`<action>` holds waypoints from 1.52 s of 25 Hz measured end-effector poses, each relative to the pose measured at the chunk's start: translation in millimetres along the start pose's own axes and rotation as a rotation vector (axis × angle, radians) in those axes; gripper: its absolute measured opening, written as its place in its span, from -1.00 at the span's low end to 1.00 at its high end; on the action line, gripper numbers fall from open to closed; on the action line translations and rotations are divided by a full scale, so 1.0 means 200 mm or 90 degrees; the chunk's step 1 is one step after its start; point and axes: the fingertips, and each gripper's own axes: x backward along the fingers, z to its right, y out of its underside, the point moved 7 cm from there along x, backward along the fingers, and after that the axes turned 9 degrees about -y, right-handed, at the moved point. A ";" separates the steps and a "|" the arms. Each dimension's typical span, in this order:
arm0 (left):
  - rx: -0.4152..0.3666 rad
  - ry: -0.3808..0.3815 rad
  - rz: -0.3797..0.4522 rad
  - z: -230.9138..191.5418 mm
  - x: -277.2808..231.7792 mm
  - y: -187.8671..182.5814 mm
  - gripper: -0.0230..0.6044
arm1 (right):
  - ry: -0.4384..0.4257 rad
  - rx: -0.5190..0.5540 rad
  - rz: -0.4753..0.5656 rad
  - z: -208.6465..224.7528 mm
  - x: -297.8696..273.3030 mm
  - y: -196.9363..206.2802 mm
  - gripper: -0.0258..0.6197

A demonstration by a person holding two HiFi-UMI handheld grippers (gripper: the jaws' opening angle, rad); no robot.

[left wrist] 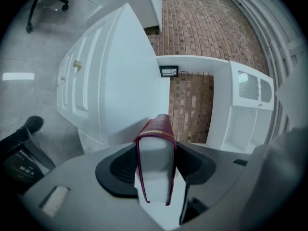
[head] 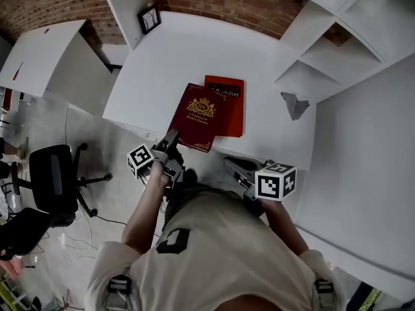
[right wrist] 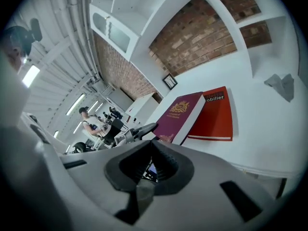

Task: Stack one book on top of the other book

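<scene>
Carefully: my left gripper [head: 172,139] clamped on the maroon book [head: 198,115], I'd square it over the red book [head: 232,109]; right gripper [head: 233,166] closed, empty.

red book [right wrist: 215,113] — half-covered title ending "obilier", maroon book [right wrist: 179,115] — gilt print unreadable

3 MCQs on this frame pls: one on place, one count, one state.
1. Where does the maroon book lie?
A) partly over the red book
B) apart from it
C) under it

2. How many books are on the table?
A) one
B) two
C) three

3. What state is the left gripper in?
A) open, empty
B) shut, empty
C) shut on the maroon book

Key:
1 A: its cover overlaps the red one's left side.
2 B: only the maroon and red ones show.
3 C: in the left gripper view its jaws clamp both covers.
</scene>
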 end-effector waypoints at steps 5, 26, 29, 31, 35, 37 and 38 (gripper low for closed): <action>0.011 -0.001 0.002 0.00 -0.11 -0.04 -0.23 | 0.020 0.005 -0.016 0.04 -0.03 -0.05 -0.90; -0.095 -0.019 0.049 0.15 -0.43 0.30 -0.24 | -0.150 -0.030 -0.058 0.48 0.15 -0.38 -0.91; -0.119 -0.027 0.064 0.17 -0.48 0.32 -0.23 | -0.158 -0.041 -0.055 0.54 0.18 -0.40 -0.91; -0.140 -0.035 0.069 0.18 -0.49 0.32 -0.23 | -0.164 -0.044 -0.057 0.55 0.18 -0.41 -0.90; -0.179 -0.064 0.068 0.18 -0.50 0.31 -0.20 | -0.173 -0.037 -0.060 0.56 0.18 -0.43 -0.90; -0.212 -0.091 0.053 0.17 -0.51 0.31 -0.20 | -0.172 -0.042 -0.056 0.57 0.18 -0.43 -0.91; -0.229 -0.104 0.045 0.17 -0.52 0.31 -0.19 | -0.171 -0.048 -0.053 0.57 0.18 -0.43 -0.90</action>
